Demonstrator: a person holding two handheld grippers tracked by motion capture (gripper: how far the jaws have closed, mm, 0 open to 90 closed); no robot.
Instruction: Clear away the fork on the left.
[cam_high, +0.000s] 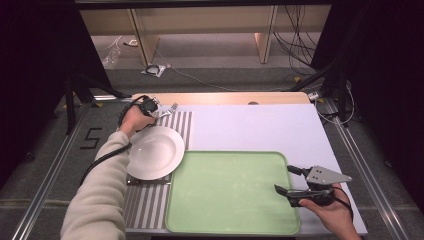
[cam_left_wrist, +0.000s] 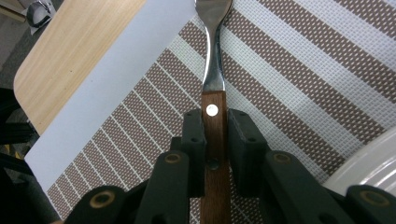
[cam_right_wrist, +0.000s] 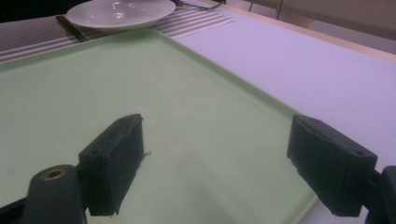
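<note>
Wooden handle, one rivet showing, and that's what the left gripper (cam_left_wrist: 215, 140) has clamped; its two fingers (cam_left_wrist: 194, 140) are pressed in on either side of the fork (cam_left_wrist: 213, 88), whose steel neck runs up and away over the brown-and-white striped placemat (cam_left_wrist: 299, 79); from the high view the left gripper (cam_high: 148, 106) sits at the far end of that mat, just past the white plate (cam_high: 152, 151), with the fork's tines (cam_high: 173, 106) poking out to the right. The right gripper (cam_high: 292, 181) is over the near right corner of the green tray (cam_high: 230, 192); its fingers (cam_right_wrist: 114, 161) are spread wide apart with nothing between them, just bare tray underneath; can't tell whether they actually touch it or float just above. Count-wise: one fork, one plate, one tray, one striped placemat, all on the pale lavender surface (cam_high: 255, 127); there's also a dark wooden-looking handle (cam_right_wrist: 70, 27) peeking out from under the near edge of the plate in the right gripper view, but too little of it shows to say what utensil it belongs to; the plate rests on the mat and sits just left of the tray.
</note>
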